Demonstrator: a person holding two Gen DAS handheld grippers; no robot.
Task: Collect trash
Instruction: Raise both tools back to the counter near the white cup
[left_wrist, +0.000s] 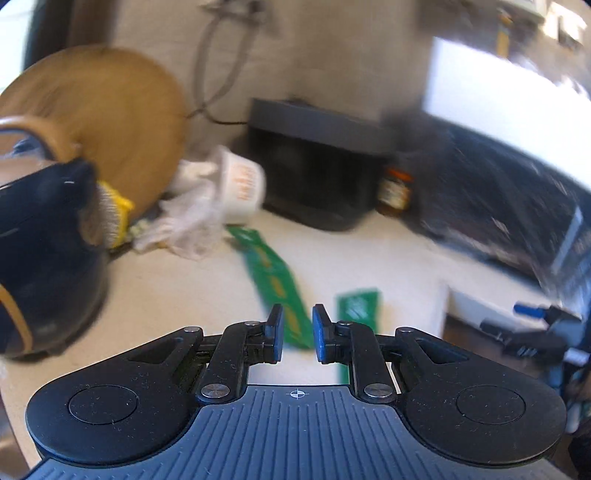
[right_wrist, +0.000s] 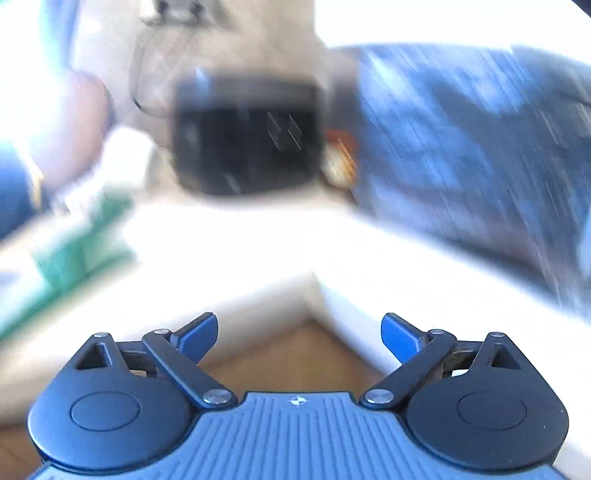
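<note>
Your left tool (left_wrist: 298, 332) hangs over the pale bench (left_wrist: 177, 295) with its pads a narrow gap apart and nothing between them. Your right tool (right_wrist: 299, 336) stands wide and bare above the bench corner (right_wrist: 314, 280), with wooden floor (right_wrist: 295, 354) showing beneath it.

Just past your left tool's pads a long green wrapper (left_wrist: 273, 280) lies flat on the bench, running away toward the back left. A smaller green packet (left_wrist: 357, 308) lies just beside it to the right, near the bench edge. In the right wrist view the same green shows only as a blur (right_wrist: 85, 243) at the far left.

At your left a dark rounded bag (left_wrist: 44, 266) with a tan strap stands close, with something yellow (left_wrist: 116, 218) tucked at its edge. Beyond it crumpled clear plastic (left_wrist: 184, 221) touches a white paper cup (left_wrist: 242, 190) tipped on its side, orange print on its wall. A big tan round shape (left_wrist: 110, 118) rises behind them.

Farther back a black box-like appliance (left_wrist: 314, 177) sits against the wall, cords (left_wrist: 218, 74) hanging above it. A small jar with an orange lid (left_wrist: 395, 192) stands just beside its right side. A dark speckled surface (left_wrist: 498, 192) stretches off to the right; its make is too blurred to tell.
</note>
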